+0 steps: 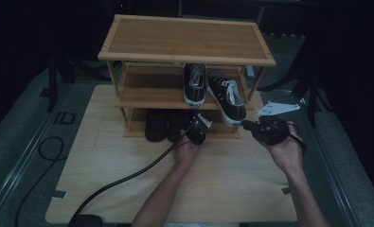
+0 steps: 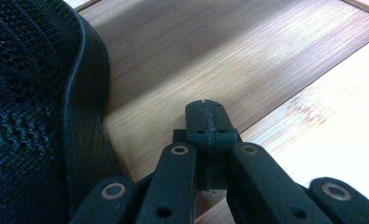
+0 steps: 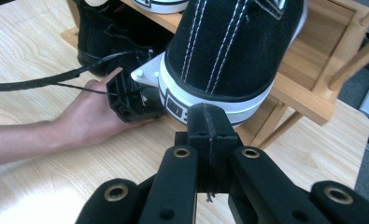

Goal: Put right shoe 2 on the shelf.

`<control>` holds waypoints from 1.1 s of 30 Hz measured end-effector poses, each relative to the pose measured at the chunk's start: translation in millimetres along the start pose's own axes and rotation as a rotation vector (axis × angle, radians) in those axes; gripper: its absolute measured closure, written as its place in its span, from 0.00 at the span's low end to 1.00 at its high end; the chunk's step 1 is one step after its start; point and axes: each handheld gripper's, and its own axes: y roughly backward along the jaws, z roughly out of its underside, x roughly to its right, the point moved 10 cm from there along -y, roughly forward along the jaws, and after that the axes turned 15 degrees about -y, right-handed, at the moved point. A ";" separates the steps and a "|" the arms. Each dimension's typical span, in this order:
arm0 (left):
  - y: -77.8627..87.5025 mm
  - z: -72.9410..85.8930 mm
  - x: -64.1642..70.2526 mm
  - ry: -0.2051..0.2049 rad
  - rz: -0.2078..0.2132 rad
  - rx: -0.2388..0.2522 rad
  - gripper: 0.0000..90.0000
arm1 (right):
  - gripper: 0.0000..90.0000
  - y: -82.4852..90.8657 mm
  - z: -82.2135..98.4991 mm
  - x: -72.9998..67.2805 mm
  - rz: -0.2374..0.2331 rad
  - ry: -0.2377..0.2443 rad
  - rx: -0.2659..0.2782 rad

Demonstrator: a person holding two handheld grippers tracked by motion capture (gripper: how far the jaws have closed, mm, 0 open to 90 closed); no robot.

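Bamboo shoe rack (image 1: 184,38) on pale wooden table (image 1: 128,165) — dark room

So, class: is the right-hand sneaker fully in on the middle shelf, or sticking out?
Sticking out. The right-hand sneaker sits angled, its heel overhanging the middle shelf front edge.

- You are looking at a dim high view; the surroundings are sinking into near black.
- In your left gripper view, a pale band of light is crossing the shelf board (image 2: 229,51), and the black shoe (image 2: 32,107) is blurring close up.
- Your right gripper view is looking brighter, glare washing the table (image 3: 28,196).
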 end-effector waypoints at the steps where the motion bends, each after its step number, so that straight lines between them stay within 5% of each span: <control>1: 0.0 0.0 0.1 0.000 0.001 0.000 1.00 | 1.00 -0.9 -0.9 -1.1 -0.002 0.001 0.000; 15: 0.1 0.0 -1.4 -0.002 -0.013 -0.001 1.00 | 1.00 -16.5 -9.4 -15.1 -0.023 0.038 -0.007; 33: -0.1 -0.3 -1.1 -0.002 -0.007 0.000 1.00 | 1.00 -29.1 -18.4 -15.9 -0.030 0.028 -0.007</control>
